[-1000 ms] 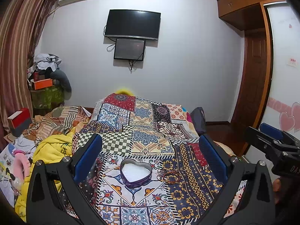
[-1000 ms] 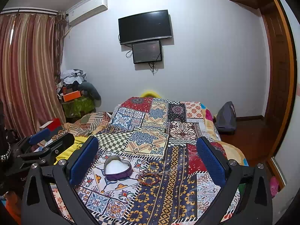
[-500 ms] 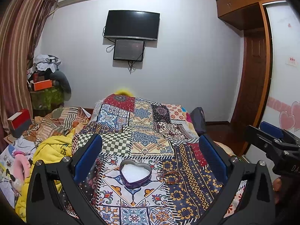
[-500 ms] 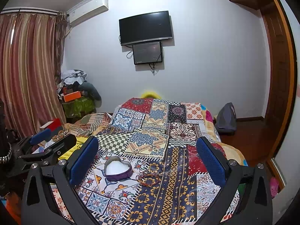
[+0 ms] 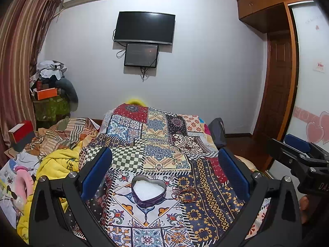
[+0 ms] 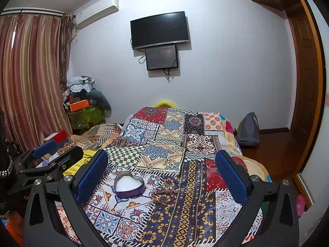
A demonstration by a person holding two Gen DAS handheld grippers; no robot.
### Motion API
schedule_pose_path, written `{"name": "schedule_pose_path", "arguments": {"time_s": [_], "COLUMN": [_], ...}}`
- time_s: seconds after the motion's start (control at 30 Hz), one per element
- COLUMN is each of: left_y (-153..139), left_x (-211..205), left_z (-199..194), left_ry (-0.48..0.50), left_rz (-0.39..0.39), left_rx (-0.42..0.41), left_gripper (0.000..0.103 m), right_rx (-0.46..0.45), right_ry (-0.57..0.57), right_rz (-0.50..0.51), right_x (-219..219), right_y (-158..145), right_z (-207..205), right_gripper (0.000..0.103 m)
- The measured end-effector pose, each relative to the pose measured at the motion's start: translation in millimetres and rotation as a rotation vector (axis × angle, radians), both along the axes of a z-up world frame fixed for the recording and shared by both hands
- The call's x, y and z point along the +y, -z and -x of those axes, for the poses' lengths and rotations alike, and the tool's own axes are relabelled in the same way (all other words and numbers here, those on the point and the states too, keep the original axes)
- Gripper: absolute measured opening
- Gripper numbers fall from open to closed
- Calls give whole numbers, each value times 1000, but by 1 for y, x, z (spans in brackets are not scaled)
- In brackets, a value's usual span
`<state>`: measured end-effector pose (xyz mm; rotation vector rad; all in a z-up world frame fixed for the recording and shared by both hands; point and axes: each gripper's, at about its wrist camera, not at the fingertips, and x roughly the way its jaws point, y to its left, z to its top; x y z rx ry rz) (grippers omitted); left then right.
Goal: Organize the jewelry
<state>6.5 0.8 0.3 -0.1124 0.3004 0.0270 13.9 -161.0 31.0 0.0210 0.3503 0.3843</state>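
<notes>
A heart-shaped purple box (image 5: pixel 148 191) with a white lining lies open on the patchwork cloth; it also shows in the right wrist view (image 6: pixel 129 186). A thin beaded bracelet (image 5: pixel 187 193) lies on the cloth just right of the box, seen too in the right wrist view (image 6: pixel 163 195). My left gripper (image 5: pixel 164 173) is open and empty, held above and short of the box. My right gripper (image 6: pixel 162 170) is open and empty, above the bracelet. Each gripper appears in the other's view, the right one (image 5: pixel 296 154) and the left one (image 6: pixel 51 154).
The patchwork cloth (image 5: pixel 156 144) covers a bed. A yellow blanket (image 5: pixel 55 164) and striped bedding (image 5: pixel 61 131) lie at the left. A red box (image 5: pixel 20 133) and a clutter pile (image 5: pixel 51 94) stand far left. A grey bag (image 6: pixel 247 129) sits on the floor right.
Both views have shifted only slightly; the box and bracelet have not moved and both grippers stay open.
</notes>
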Motion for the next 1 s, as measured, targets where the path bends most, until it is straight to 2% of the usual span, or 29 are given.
{"name": "schedule_pose_path", "arguments": {"time_s": [1.0], "left_y": [3], "left_x": [1], "left_z": [-1], "left_ry": [-1], "left_rz": [-1], "left_rx": [3], "left_gripper": [103], "right_rx": [21], "right_ry": [10], "right_rz": [4], "right_x": [-1], "right_y": [8], "right_z": [-5], "right_gripper": [103]}}
